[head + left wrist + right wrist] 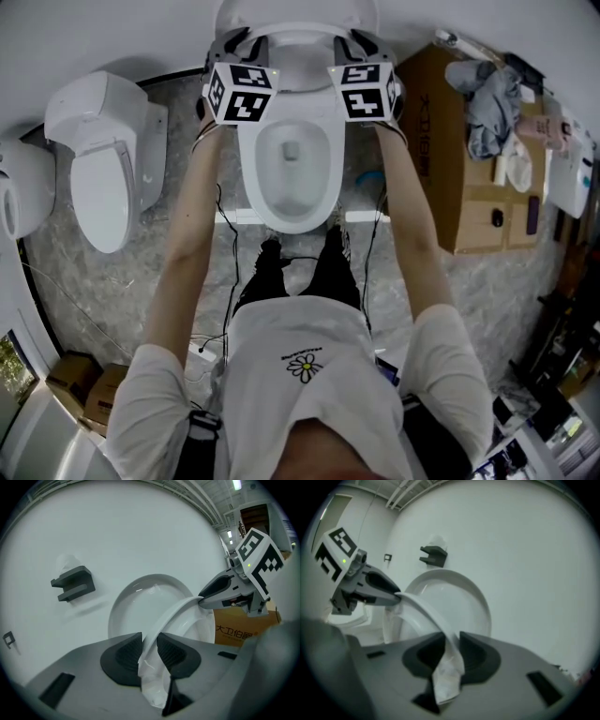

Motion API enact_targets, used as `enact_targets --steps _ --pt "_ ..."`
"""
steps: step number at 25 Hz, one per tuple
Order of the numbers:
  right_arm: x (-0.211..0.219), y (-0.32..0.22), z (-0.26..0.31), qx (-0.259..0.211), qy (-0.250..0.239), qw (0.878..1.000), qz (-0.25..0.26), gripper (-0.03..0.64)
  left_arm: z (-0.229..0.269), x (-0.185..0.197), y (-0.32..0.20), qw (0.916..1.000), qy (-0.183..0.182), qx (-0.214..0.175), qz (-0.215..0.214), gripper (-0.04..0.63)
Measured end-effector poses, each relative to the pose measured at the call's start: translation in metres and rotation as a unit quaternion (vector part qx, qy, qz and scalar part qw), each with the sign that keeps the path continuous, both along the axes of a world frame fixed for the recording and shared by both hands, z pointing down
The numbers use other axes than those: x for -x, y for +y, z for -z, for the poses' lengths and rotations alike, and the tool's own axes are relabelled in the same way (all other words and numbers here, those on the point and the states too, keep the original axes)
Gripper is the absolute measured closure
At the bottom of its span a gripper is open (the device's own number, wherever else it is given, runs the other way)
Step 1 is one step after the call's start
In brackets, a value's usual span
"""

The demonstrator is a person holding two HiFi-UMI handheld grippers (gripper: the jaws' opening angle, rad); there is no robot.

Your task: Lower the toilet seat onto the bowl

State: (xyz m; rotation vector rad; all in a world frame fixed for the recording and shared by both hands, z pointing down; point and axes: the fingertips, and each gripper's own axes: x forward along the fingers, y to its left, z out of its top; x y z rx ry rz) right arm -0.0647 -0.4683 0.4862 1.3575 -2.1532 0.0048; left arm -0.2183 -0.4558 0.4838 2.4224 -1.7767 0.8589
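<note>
A white toilet bowl (251,178) stands in front of the person, its lid (136,602) upright against the wall. The white toilet seat (174,612) is raised and tilted forward off the lid. My left gripper (150,651) is shut on the seat's left rim, pads pressed to both faces. On the opposite rim, my right gripper (451,651) is shut on the seat (423,607) the same way. Each gripper shows in the other's view: the right gripper (204,599) and the left gripper (393,597). In the head view the left gripper (232,42) and right gripper (364,42) flank the seat (298,39).
A second toilet (98,159) stands to the left. A cardboard box (469,197) with clothes and small items on top sits at the right. A dark bracket (72,583) hangs on the wall. Cables trail on the floor by the person's legs. Small boxes (89,389) lie at lower left.
</note>
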Motion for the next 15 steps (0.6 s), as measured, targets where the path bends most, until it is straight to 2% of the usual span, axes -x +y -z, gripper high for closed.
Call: enact_targets --steps 7,15 --pt "-0.006 0.037 0.002 -0.005 0.011 1.000 -0.003 0.503 0.002 -0.008 0.039 0.9988 -0.019 0.002 -0.044 0.479" --pt "-0.015 0.088 -0.003 0.001 0.041 0.999 0.022 0.503 -0.002 -0.018 0.091 0.9984 -0.031 0.002 -0.046 0.474"
